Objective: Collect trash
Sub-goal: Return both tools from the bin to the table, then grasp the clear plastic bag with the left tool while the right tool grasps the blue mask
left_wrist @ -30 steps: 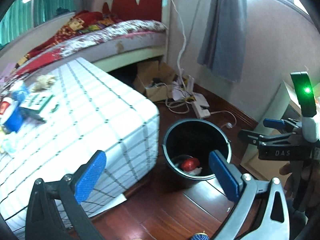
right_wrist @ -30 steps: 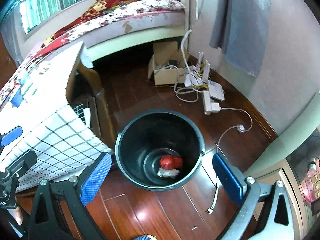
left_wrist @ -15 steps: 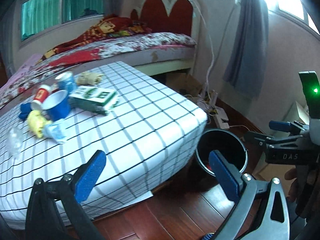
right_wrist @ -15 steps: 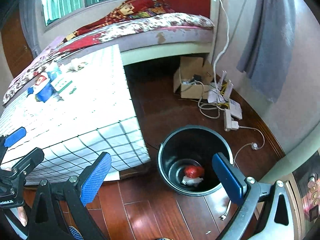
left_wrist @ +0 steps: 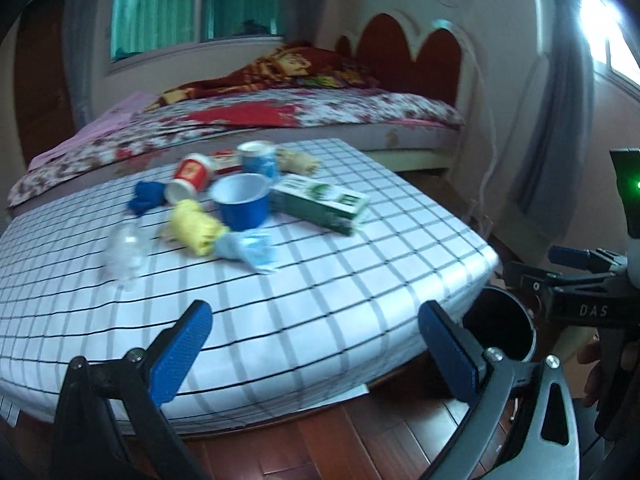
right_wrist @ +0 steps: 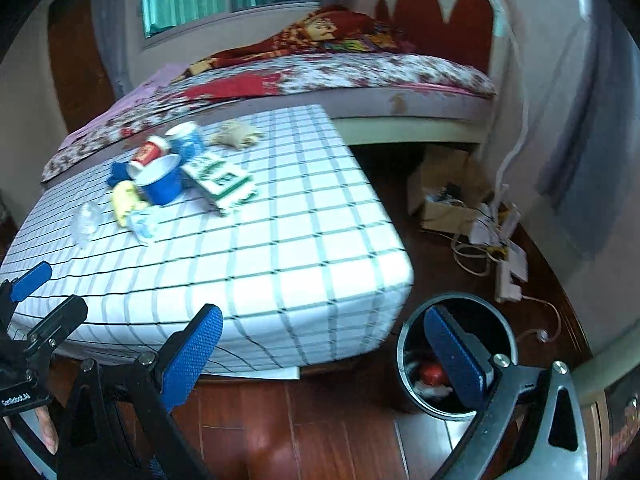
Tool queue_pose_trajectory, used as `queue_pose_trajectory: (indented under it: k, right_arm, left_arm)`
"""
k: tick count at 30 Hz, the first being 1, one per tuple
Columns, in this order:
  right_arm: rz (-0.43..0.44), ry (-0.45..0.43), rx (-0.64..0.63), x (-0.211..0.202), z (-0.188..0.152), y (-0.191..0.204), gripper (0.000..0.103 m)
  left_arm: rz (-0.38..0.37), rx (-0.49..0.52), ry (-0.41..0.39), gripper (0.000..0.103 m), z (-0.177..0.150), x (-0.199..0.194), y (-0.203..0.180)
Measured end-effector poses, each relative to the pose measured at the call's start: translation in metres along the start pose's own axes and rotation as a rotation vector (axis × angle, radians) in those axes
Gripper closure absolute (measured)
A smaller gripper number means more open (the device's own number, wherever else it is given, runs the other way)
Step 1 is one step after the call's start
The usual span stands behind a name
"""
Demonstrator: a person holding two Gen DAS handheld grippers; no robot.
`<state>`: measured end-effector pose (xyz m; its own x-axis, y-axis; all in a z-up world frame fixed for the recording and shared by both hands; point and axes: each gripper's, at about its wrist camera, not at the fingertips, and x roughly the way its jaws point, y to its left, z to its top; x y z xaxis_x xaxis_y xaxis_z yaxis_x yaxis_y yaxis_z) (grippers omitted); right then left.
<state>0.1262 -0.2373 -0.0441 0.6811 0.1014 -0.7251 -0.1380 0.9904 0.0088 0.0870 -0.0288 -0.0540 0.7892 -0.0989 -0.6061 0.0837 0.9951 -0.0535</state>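
We hold both grippers low over the wood floor at the table's near edge. The left gripper (left_wrist: 316, 344) has its jaws spread wide with nothing between them, and so does the right gripper (right_wrist: 324, 344).

The table (left_wrist: 320, 280), under a checked cloth, is bare along its near edge and right corner. The trash lies clustered toward the far left corner: a blue cup (left_wrist: 242, 204), a red paper cup (left_wrist: 192, 176), a green-and-white carton (left_wrist: 320, 204), a yellow wad (left_wrist: 196, 226), a clear plastic bottle (left_wrist: 124, 256) and a pale blue wrapper (left_wrist: 252, 250).

The black bin (right_wrist: 456, 360) stands on the floor just beside the table's right corner, with red and white scraps inside. Beyond it, a cardboard box (right_wrist: 444, 200) and tangled cables (right_wrist: 492, 248) crowd the floor by the bed (right_wrist: 340, 76).
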Motion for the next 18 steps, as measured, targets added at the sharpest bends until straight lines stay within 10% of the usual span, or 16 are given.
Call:
queue_pose_trajectory:
  k: [13,18]
  right_arm:
    - [0.047,-0.125,-0.24,0.044,0.031,0.123,0.001]
    - [0.094,-0.013,-0.258,0.081,0.045,0.154,0.001]
  left_arm:
    - [0.168,-0.139,0.018,0.0,-0.013,0.005,0.11]
    - [0.192,-0.178,0.069,0.016,-0.011,0.031,0.15]
